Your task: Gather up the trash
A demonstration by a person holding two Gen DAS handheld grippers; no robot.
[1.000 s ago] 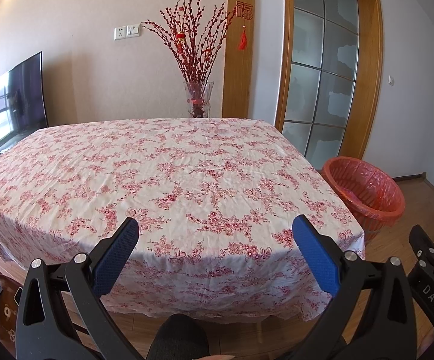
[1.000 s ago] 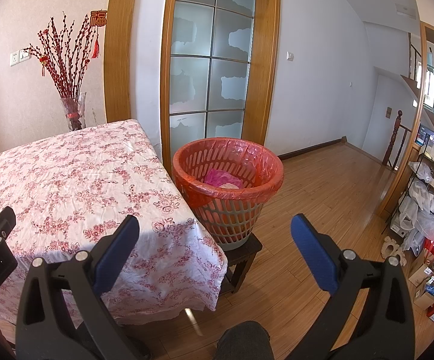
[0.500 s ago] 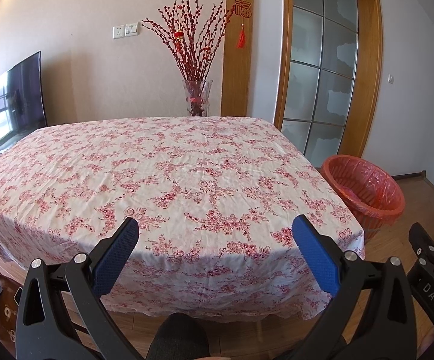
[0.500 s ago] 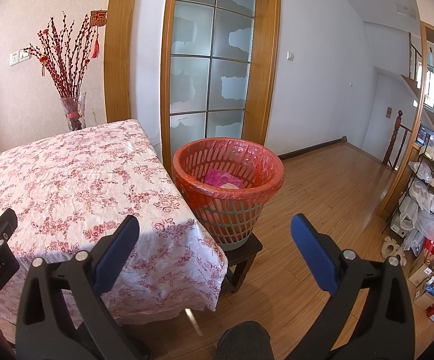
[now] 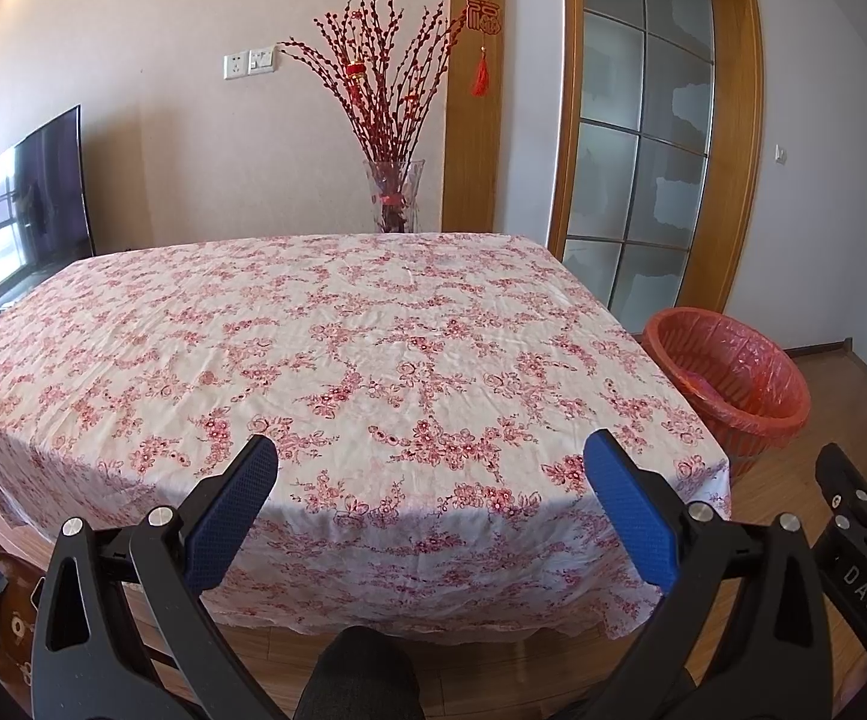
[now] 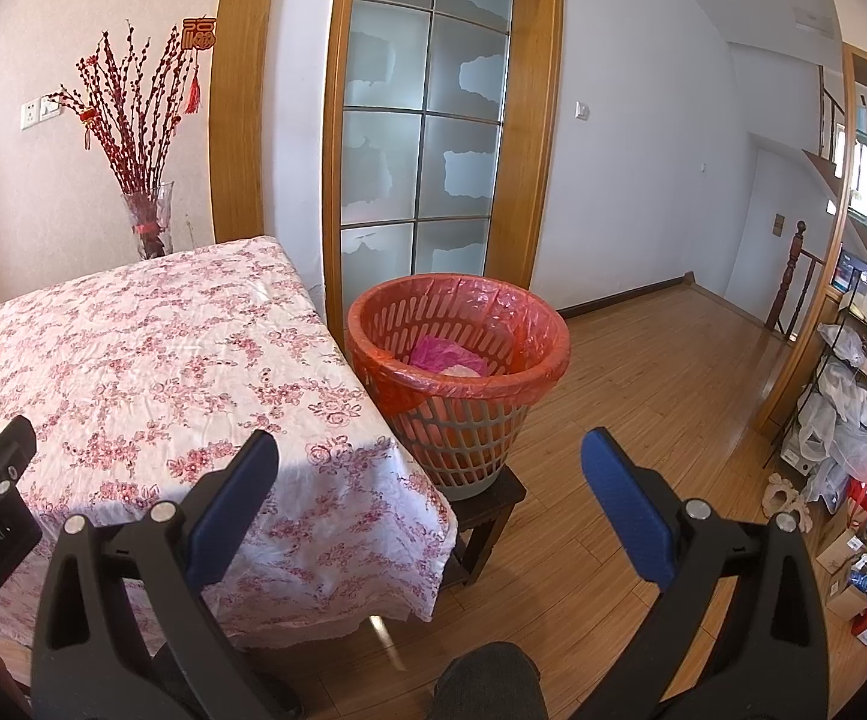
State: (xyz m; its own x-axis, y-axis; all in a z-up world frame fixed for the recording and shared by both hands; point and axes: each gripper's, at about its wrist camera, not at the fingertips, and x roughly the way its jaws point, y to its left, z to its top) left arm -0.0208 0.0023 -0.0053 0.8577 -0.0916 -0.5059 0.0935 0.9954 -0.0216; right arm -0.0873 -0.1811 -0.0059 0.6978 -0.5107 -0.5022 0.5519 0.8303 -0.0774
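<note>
Red-lined bin (image 6: 458, 354) just beside table (image 5: 337, 348) corner (fingers (image 6: 625, 498) spread).

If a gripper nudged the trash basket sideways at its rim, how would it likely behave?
The trash basket would probably tip or slide easily: it looks like light slotted plastic, holds little, and stands raised on a small stool. Its thin red liner would likely crumple.

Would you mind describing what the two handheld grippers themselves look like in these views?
Both the left gripper and the right gripper have black triangular frames with cut-outs and silver bolts, and two fingers faced with textured blue pads. White lettering marks their black bodies: "DAS" on the right one, "GenRobot.AI" on the left. No cables show.
</note>
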